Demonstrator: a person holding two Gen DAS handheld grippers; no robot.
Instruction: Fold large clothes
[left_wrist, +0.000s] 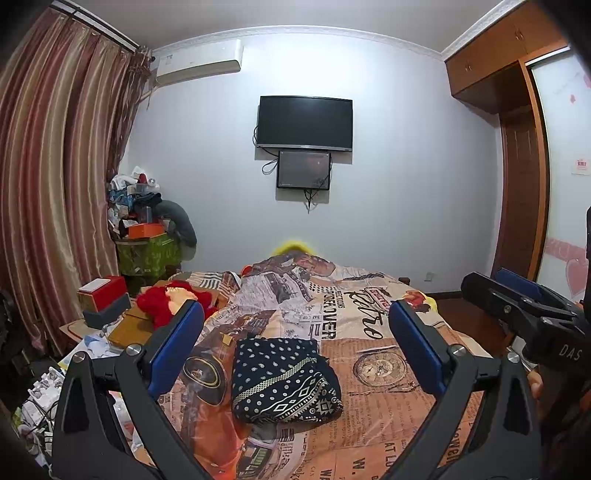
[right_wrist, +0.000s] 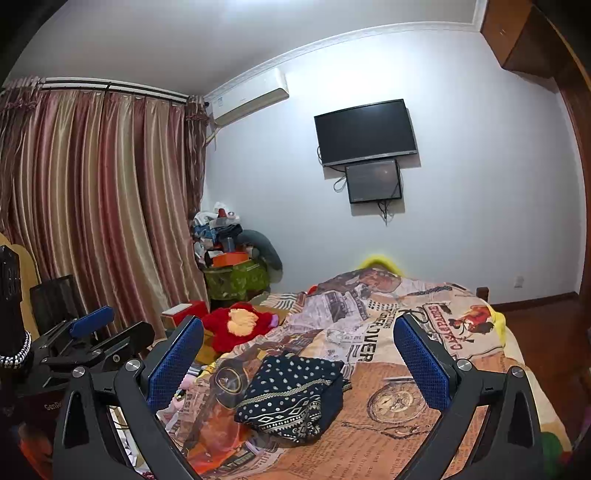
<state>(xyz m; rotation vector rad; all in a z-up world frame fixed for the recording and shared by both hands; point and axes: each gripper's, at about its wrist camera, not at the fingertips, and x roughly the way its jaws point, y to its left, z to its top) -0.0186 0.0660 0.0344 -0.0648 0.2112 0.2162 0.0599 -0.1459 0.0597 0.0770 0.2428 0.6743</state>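
A folded navy garment (left_wrist: 286, 380) with white dots and a patterned band lies on the bed (left_wrist: 388, 369), on a newspaper-print bedspread. The left tool (left_wrist: 295, 328) hangs above it with its blue-padded fingers spread wide apart, holding nothing. The right tool (right_wrist: 297, 339) is likewise wide open and empty, the garment (right_wrist: 293, 397) showing between its fingers. A red plush toy (right_wrist: 236, 328) sits at the bed's left edge, well apart from the garment.
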